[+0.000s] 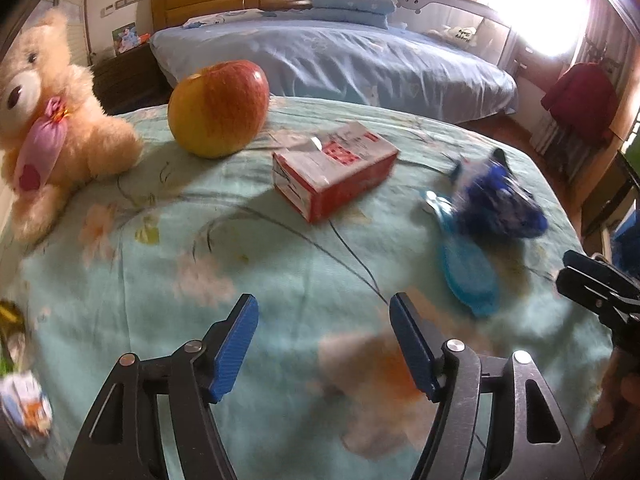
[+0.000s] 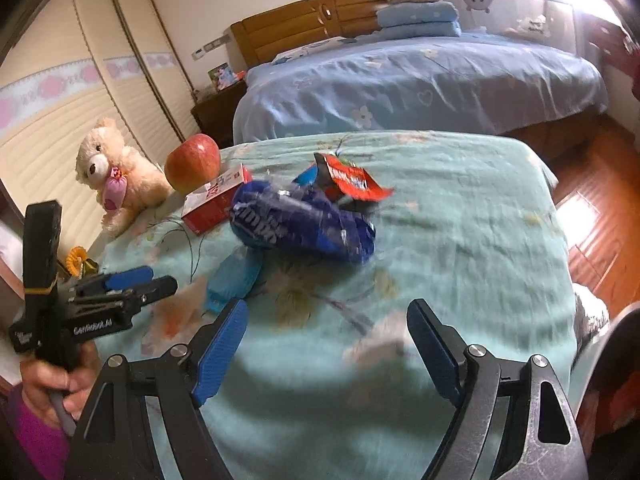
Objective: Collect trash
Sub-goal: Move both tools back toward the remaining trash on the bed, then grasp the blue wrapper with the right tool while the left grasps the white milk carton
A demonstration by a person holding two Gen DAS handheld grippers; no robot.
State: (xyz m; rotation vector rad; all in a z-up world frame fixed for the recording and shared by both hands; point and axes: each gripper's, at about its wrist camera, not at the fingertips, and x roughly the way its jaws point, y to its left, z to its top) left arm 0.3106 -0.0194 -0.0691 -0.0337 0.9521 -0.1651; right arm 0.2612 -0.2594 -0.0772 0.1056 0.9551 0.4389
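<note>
I'm looking at the big blue bed [image 2: 420, 88] sitting in the back of the room, and in front of it the surface covered in a teal floral sheet [image 2: 460, 240] where everything is lying. A cream teddy bear [image 1: 52, 120] is sitting at the left edge, with a red-yellow apple [image 1: 218, 108] just beside it.

Trash-wise: a red and white carton [image 1: 334, 170] is lying on its side near the apple. To its right a crumpled dark blue wrapper [image 2: 304, 220] is resting on the sheet, with a red wrapper [image 2: 352, 180] poking up just behind it and a light blue flat piece [image 2: 234, 280] lying in front of it. That last one is blurry, so I'm guessing plastic packaging, can't really tell.

My left gripper [image 1: 324, 320] is hovering over the sheet with its jaws spread and nothing between them; the hand [image 2: 56, 384] holding it is showing in the right wrist view. My right gripper [image 2: 328, 320] is also hanging wide apart over bare sheet, gripping nothing, with the blue wrapper well ahead of it.
</note>
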